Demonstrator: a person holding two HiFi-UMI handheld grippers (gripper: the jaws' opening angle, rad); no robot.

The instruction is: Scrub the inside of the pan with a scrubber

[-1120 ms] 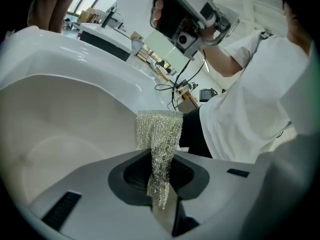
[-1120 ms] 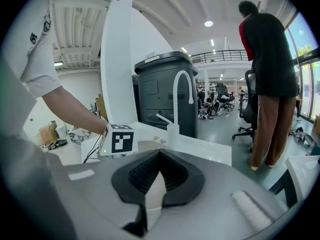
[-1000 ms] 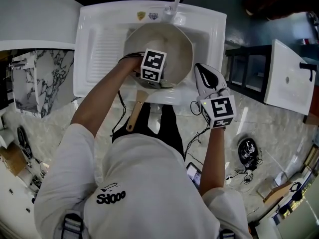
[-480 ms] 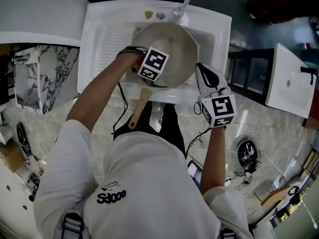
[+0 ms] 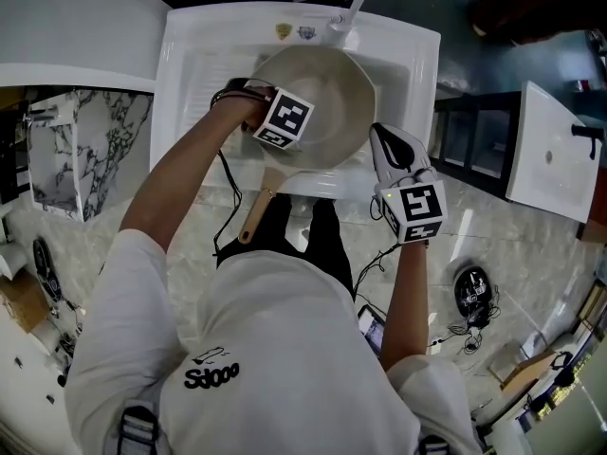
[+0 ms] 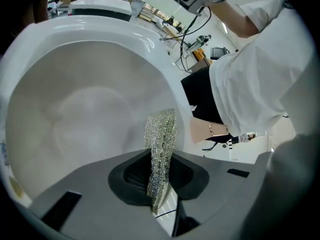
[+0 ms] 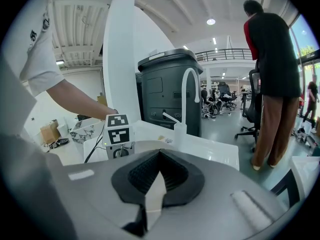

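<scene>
Silvery scrubber sits clamped in left tongs (inside the pan).

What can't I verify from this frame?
Head view: the scrubber, under the left gripper.
Left gripper view: whether the scrubber touches the pan wall; its tip covers the contact.
Right gripper view: the pan's inside, behind the right gripper.
Head view: stickers on the sink, too small to read.

A white sink fills the upper centre of the frame and holds a pale pan. The pan's wooden handle points to the lower left, past the sink's front edge. The left gripper is over the pan's left part. The right gripper is just right of the pan, at the sink's front rim.
</scene>
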